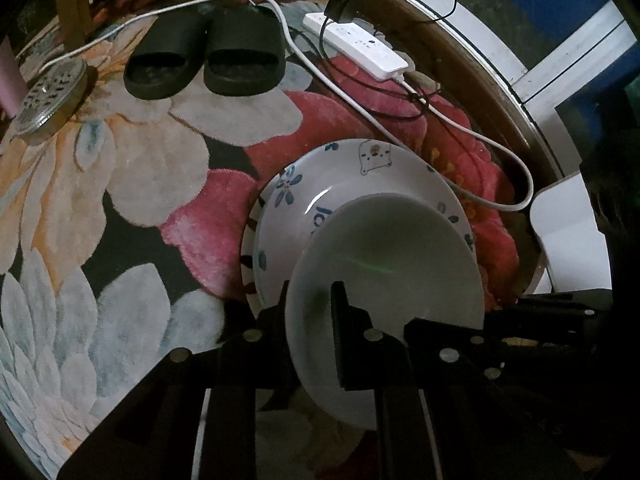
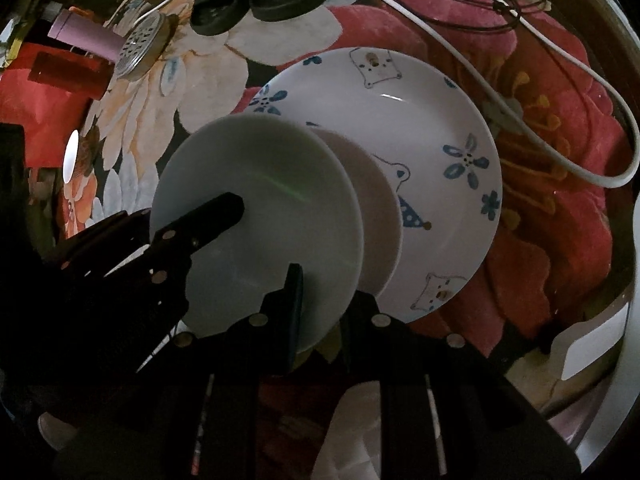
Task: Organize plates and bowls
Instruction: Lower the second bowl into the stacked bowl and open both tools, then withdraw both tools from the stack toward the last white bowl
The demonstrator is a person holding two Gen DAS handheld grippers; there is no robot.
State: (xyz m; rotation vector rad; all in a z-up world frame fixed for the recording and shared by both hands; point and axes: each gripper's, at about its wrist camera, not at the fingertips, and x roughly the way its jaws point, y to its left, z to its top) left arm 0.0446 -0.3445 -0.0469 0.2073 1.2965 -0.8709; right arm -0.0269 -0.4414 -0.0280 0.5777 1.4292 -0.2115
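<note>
Two grippers [image 1: 316,320] [image 2: 320,308] half-hiding white plate [image 1: 384,256]

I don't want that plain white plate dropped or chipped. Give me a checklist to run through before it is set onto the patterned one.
1. Left gripper clamped on the white plate rim: ok.
2. Right gripper clamped on the same plate's rim: ok.
3. Patterned plate below is free of objects: ok.
4. White plate centred over it: not ok, it sits off to one side.
5. White cable clear of the stack: ok, it lies beside it.
6. Gap between the two plates: cannot tell.
</note>
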